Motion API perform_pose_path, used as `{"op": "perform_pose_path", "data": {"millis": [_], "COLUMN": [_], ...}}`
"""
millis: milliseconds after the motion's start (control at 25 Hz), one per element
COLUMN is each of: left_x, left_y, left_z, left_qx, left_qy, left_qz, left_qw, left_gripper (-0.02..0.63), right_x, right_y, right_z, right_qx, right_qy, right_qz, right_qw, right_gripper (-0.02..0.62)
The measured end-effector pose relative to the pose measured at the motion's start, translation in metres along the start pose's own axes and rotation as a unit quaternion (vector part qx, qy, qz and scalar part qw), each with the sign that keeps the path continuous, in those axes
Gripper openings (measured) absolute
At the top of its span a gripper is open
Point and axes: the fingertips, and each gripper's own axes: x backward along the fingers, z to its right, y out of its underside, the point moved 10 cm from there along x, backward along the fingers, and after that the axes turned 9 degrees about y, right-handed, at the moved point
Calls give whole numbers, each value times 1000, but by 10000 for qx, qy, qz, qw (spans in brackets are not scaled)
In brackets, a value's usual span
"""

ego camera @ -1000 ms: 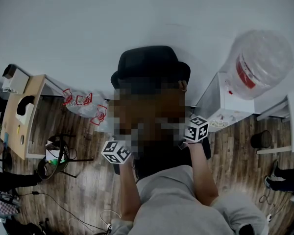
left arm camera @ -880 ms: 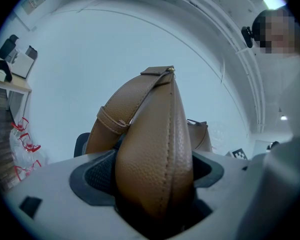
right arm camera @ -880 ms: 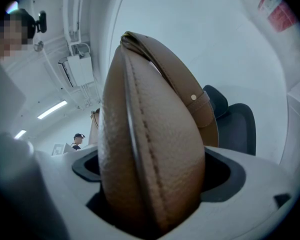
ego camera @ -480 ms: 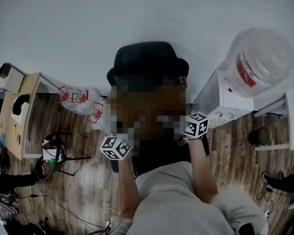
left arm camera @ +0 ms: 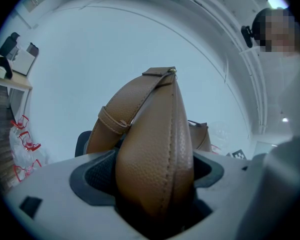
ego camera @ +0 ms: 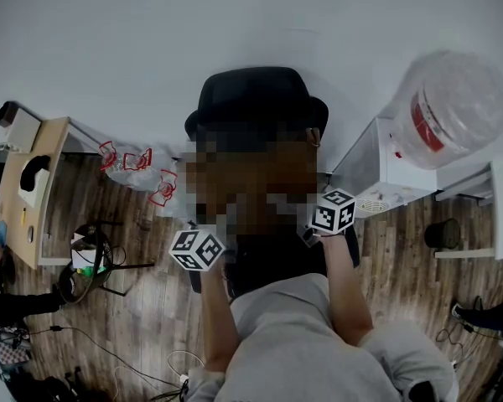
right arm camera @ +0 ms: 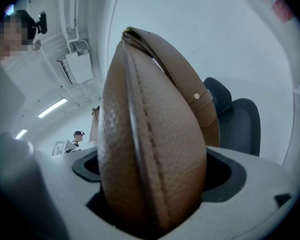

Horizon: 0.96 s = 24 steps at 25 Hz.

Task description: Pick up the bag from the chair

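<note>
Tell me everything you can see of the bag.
The bag is tan, pebble-grained leather with stitched seams. Its padded straps rise in loops, one with a keeper band and small metal stud. The left gripper and right gripper are each shut on a strap. The black chair shows behind it; whether the bag touches it cannot be told.

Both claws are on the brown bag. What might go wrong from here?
1. The left claw and right claw each pinch a rounded, smooth fold of the brown leather bag; an uneven pull may let it slide out.
2. The bag's buckled strap loops loose near the black chair and might snag.
3. The water dispenser stands close on the right; a swing could bump it.
</note>
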Motion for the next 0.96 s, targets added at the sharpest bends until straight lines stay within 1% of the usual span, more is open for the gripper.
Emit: {"op": "perform_pose_path", "data": {"millis": [240, 960], "left_x": [0, -6], "left_y": [0, -3], "left_z": [-4, 1], "left_qx": [39, -16], "left_qy": [21, 148], "left_qz": [32, 8], "left_qw": [10000, 9999], "left_gripper": [399, 399], "right_x": [-4, 4], "right_y": [-1, -1], "right_z": [-2, 1], "right_qx": [166, 65], "right_qy": [45, 120], "right_qz": [-7, 50], "right_qw": [9999, 9999], "right_gripper": [541, 541]}}
